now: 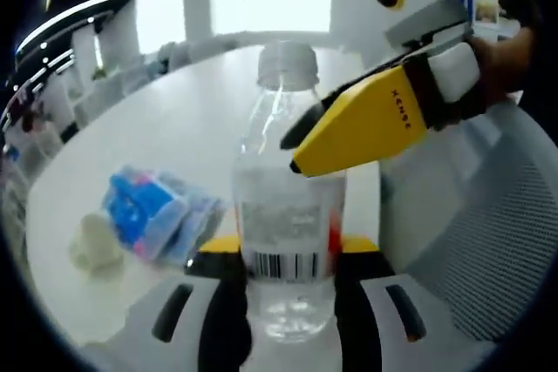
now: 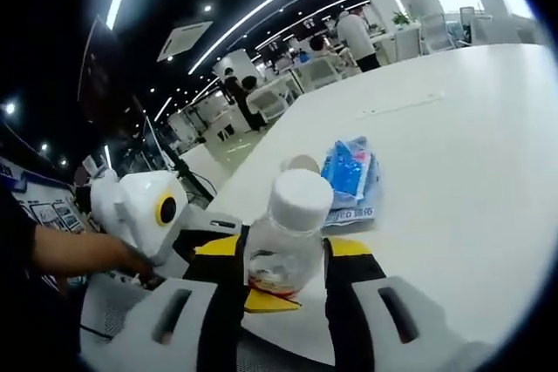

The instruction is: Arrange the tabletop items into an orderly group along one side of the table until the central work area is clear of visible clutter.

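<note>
the clear water bottle stands upright between your left gripper jaws, which are pinched on its lower body, long axis running straight up from them. your right gripper comes in from the side, its jaws around the bottle just below the white cap; i can't tell if they press. both are at the bottle. beyond it lie a blue packet and a crumpled white wad, well clear on the white table.
</note>
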`<state>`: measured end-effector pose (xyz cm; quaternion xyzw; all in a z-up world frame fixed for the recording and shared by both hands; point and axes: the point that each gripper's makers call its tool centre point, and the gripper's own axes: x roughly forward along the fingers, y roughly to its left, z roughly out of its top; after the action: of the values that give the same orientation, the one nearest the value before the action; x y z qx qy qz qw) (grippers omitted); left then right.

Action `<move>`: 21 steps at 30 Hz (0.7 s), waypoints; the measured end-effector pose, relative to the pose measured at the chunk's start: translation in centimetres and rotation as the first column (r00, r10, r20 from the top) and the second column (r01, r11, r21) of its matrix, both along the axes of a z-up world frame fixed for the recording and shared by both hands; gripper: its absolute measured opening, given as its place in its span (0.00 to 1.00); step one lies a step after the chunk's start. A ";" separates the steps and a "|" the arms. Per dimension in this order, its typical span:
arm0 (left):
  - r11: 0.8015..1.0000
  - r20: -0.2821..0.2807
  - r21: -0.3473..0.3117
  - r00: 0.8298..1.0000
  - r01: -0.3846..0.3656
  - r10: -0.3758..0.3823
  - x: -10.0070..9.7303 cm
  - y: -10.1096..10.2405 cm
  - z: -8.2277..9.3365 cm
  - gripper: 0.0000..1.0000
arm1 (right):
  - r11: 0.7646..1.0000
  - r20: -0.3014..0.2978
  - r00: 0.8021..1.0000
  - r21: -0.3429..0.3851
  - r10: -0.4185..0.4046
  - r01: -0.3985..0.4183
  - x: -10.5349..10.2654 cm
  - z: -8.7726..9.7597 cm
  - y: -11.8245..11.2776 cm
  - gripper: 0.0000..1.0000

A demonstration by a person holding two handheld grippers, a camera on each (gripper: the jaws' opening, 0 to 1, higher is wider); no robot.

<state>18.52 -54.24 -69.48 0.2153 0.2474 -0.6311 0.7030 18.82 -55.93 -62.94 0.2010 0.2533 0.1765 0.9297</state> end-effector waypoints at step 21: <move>0.998 -0.035 0.019 0.998 0.053 -0.052 -0.7 -0.4 -2.9 0.36 | 0.986 0.034 0.995 -0.136 0.098 -0.093 -1.0 0.1 1.3 0.26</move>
<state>17.82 -54.62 -72.42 0.2179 0.2602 -0.6505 0.6795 17.79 -54.68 -62.89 0.1222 0.2548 0.2075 0.9365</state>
